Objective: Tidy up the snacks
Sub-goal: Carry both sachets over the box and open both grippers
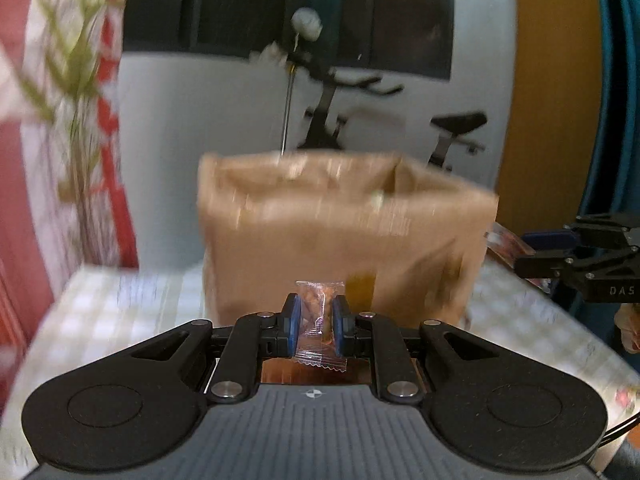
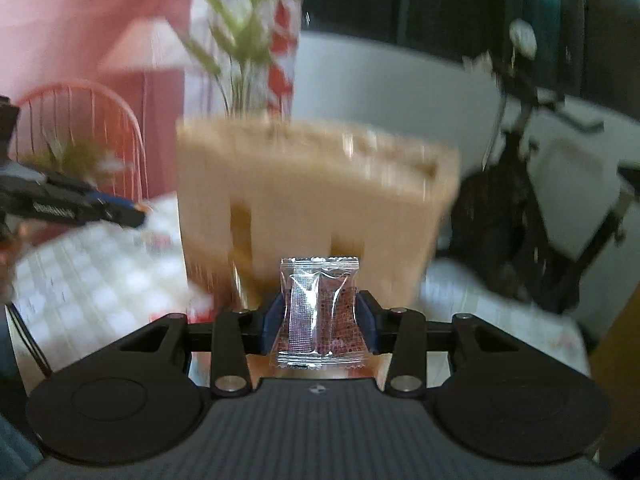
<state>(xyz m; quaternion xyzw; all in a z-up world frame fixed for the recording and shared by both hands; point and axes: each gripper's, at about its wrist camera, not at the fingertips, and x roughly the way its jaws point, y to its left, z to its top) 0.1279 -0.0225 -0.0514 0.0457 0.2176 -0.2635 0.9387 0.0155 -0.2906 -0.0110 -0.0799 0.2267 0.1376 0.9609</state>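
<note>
Snacks in both hands right now, so this looks like the carry step, judging by how things sit. Left gripper is clamped tight on a small clear-wrapped snack with something brownish inside, the blue pads squeezing the wrapper at its middle. Right gripper is clamped on a bigger clear packet with reddish, speckled stuff in it, and the packet is visibly pinched into a waist where the jaws bite.

Brown paper bag stands upright on the checkered tablecloth, dead ahead at 12 o'clock in both wrist views, its mouth open at the top. From the left view the other gripper shows at 3 o'clock, off to the side of the bag. Everything beyond the grippers is smeared with blur, so I can't tell what else sits on the table, apart from some colourful packaging poking out by the bag's right edge.

My guess for the next move: each snack has to get over the bag's rim and above the opening before letting go. The bag looks light and floppy, so bumping the rim could tip or fold it. One at a time seems safer.
</note>
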